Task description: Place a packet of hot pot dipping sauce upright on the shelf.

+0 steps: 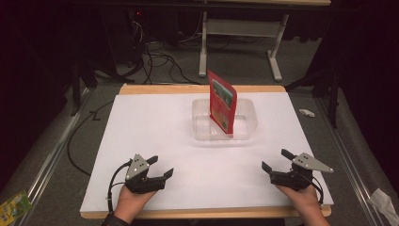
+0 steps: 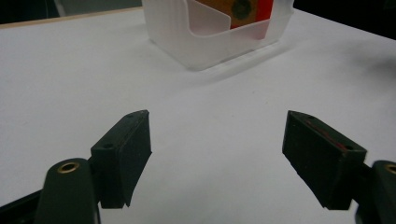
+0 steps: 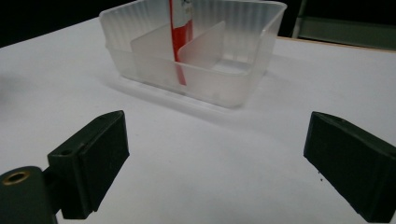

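A red flat packet (image 1: 222,101) stands upright in a clear plastic bin (image 1: 248,123) at the middle of the white table. In the right gripper view the packet (image 3: 180,42) shows edge-on between the two dividers of the bin (image 3: 233,88). The left gripper view has the bin (image 2: 187,46) ahead with the packet (image 2: 252,9) inside. My left gripper (image 1: 160,166) rests near the front left of the table, open, nothing between its jaws. Near the front right, my right gripper (image 1: 276,160) is open too and holds nothing. Both point toward the bin.
The white table top (image 1: 155,127) has wooden edges front and back. A small white scrap (image 1: 307,112) lies on the floor at the right, a green packet (image 1: 13,205) at the lower left. Cables and a desk frame (image 1: 240,28) stand beyond the table.
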The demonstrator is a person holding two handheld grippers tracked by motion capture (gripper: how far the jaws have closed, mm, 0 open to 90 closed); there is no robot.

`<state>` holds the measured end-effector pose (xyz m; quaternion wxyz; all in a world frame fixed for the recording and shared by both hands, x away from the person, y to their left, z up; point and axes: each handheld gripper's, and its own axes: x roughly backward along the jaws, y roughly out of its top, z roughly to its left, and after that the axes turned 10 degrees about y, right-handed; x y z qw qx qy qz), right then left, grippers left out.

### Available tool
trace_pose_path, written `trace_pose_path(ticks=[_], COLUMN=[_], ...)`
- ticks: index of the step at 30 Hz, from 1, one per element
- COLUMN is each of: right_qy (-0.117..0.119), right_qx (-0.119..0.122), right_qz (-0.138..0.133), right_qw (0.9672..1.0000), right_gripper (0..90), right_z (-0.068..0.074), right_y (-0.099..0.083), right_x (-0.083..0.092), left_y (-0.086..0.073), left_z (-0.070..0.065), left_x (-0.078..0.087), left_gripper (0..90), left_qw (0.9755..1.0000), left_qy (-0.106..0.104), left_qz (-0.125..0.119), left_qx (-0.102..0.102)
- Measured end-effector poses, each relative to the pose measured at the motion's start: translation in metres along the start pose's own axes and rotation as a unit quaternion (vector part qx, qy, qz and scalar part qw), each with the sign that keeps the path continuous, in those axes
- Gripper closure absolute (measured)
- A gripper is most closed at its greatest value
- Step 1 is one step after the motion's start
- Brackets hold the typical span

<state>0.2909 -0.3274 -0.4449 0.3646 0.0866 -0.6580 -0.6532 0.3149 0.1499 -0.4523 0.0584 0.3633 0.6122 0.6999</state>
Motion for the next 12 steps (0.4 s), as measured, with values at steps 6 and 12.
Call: trace_pose_path(ticks=[6, 12], right_qy=[0.004, 0.004], right_qx=[0.015, 0.018], right_qz=[-0.001, 0.000], right_qw=[0.9999, 0.9998], right_gripper=[6.6, 6.6], right_z=[0.0088, 0.0110], right_y=[0.0031, 0.0031], right_x=[-0.0011, -0.0023], left_y=[-0.0017, -0.0014], left_z=[0.0004, 0.0039], left_x=[-0.0003, 0.0019], left_gripper=[23.9, 23.9], left_qw=[1.0000, 1.0000], left_qy=[-0.001, 0.002], left_qz=[0.005, 0.000], left_qx=[-0.003, 0.004])
